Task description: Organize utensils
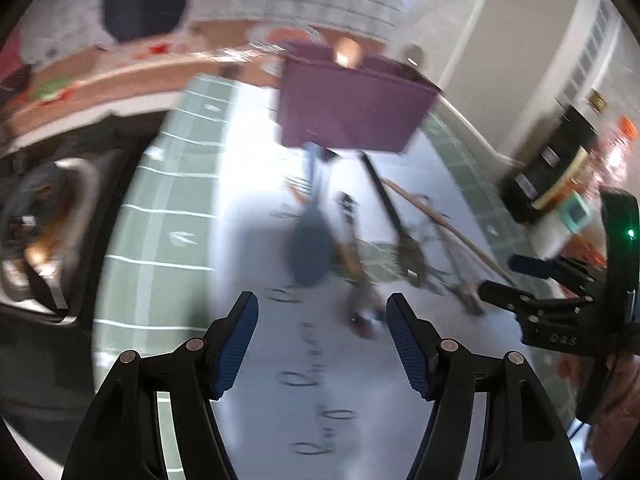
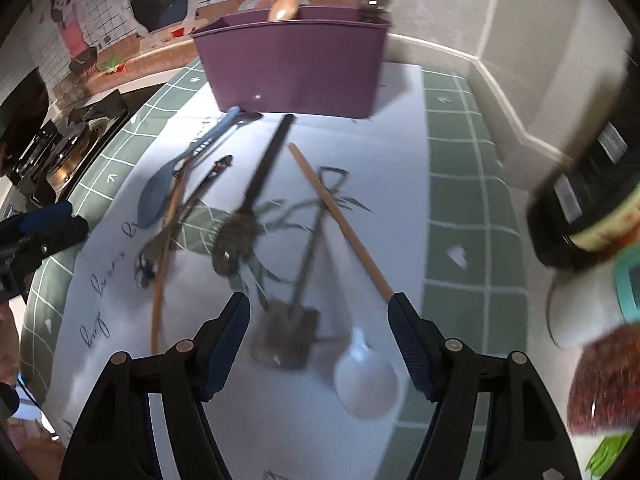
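Observation:
Several utensils lie scattered on a white and green mat [image 2: 400,128] in front of a purple bin [image 2: 292,64]. They include a blue spoon [image 2: 160,192], a black-handled brush [image 2: 260,180], a wooden-handled white spoon [image 2: 366,376] and a small spatula [image 2: 286,336]. My right gripper [image 2: 320,344] is open and empty, just above the spatula and white spoon. My left gripper [image 1: 322,344] is open and empty, short of the blurred pile; the blue spoon [image 1: 310,248] and purple bin [image 1: 352,108] lie ahead of it. The right gripper shows in the left wrist view [image 1: 516,280].
A stove [image 2: 60,148] sits left of the mat. Dark jars [image 2: 580,200] and a red-topped container [image 2: 604,384] stand at the right. A wall [image 2: 520,20] runs behind the bin. Two utensil heads stick out of the bin [image 2: 284,10].

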Action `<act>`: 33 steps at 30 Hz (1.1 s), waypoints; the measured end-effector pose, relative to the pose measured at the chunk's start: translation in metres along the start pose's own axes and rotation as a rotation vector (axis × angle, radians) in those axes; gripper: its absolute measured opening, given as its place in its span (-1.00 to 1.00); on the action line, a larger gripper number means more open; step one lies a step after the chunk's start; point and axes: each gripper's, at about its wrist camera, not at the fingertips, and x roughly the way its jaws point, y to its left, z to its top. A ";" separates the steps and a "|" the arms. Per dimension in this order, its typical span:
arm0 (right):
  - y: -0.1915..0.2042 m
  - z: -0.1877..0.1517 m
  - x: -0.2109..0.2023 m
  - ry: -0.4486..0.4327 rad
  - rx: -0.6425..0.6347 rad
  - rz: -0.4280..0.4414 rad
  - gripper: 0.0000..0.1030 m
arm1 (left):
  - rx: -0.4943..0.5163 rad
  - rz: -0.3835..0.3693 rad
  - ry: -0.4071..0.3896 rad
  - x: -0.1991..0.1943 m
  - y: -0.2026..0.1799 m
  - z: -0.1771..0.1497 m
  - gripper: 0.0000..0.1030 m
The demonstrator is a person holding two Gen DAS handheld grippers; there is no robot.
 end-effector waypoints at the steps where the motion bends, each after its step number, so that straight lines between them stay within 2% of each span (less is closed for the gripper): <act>1: -0.003 -0.002 -0.001 0.000 0.011 0.000 0.35 | 0.004 -0.005 0.010 0.004 -0.003 0.000 0.14; 3: -0.007 -0.006 -0.002 -0.003 0.032 0.003 0.35 | 0.014 -0.015 0.032 0.016 -0.010 0.002 -0.07; 7: -0.012 -0.013 -0.005 -0.015 0.052 -0.017 0.35 | -0.064 0.043 0.008 0.029 0.001 0.012 -0.08; 10: -0.016 -0.018 -0.006 -0.020 0.071 -0.019 0.35 | -0.121 0.069 0.025 0.041 0.013 0.016 -0.08; 12: -0.019 -0.021 -0.006 -0.021 0.090 -0.014 0.35 | -0.107 0.103 0.038 0.050 0.012 0.017 -0.06; 18: -0.025 -0.018 -0.003 -0.025 0.105 -0.025 0.35 | -0.072 0.173 0.012 0.060 0.007 0.027 -0.01; 19: -0.024 -0.017 -0.003 -0.024 0.100 -0.024 0.35 | -0.067 0.183 0.007 0.059 0.007 0.027 -0.03; 20: -0.023 -0.016 -0.003 -0.025 0.094 -0.023 0.35 | -0.057 0.186 -0.001 0.058 0.007 0.026 -0.16; 21: -0.021 -0.013 -0.002 -0.027 0.086 -0.020 0.35 | -0.041 0.184 -0.006 0.056 0.007 0.024 -0.29; 25: -0.008 0.006 0.004 -0.034 0.032 -0.006 0.35 | -0.008 0.195 -0.004 0.044 0.009 0.013 -0.29; 32: 0.024 0.056 0.029 -0.040 -0.040 0.048 0.34 | -0.030 0.229 0.066 0.017 0.029 -0.020 -0.29; 33: 0.029 0.066 0.035 -0.044 -0.048 0.062 0.29 | -0.037 0.228 0.071 0.013 0.032 -0.022 -0.28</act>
